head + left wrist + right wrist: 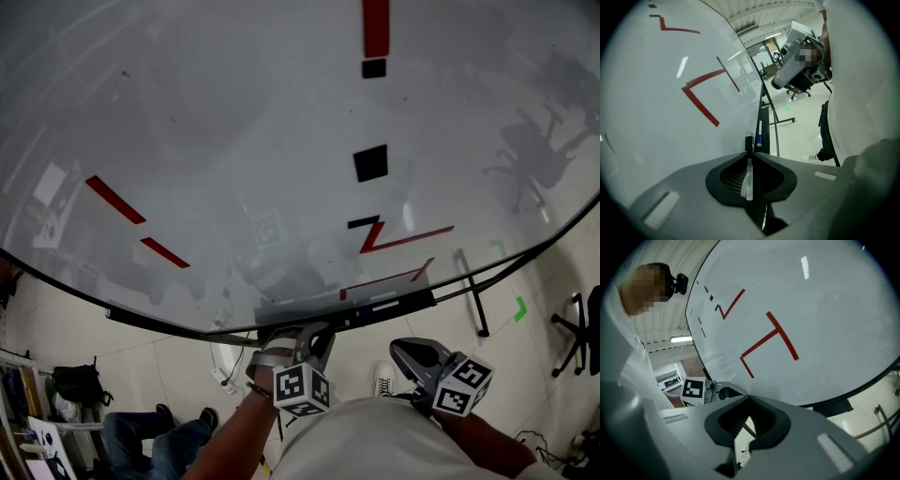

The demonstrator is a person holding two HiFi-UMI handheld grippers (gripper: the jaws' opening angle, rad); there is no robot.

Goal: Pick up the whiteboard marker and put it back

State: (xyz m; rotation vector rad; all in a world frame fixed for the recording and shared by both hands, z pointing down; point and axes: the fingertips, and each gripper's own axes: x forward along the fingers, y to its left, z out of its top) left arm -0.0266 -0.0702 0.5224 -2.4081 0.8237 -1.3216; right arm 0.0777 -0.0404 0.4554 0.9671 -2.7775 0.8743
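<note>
White plastic marker with a blue cap [760,132] lies on the thin black tray [766,131] under the big shiny whiteboard [670,93] | left gripper [749,153] and right gripper [749,397]: jaws pressed together, holding nothing | risk: closed jaws could knock the round marker off.

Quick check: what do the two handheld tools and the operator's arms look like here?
The left tool and right tool look alike: grey moulded bodies with black ribbed pads set in a V-shaped recess. Each carries a cube with black-and-white square markers, the left cube and the right cube. No cables show on either tool. The person wears a pale shirt, and the forearms have no sleeves.
</note>
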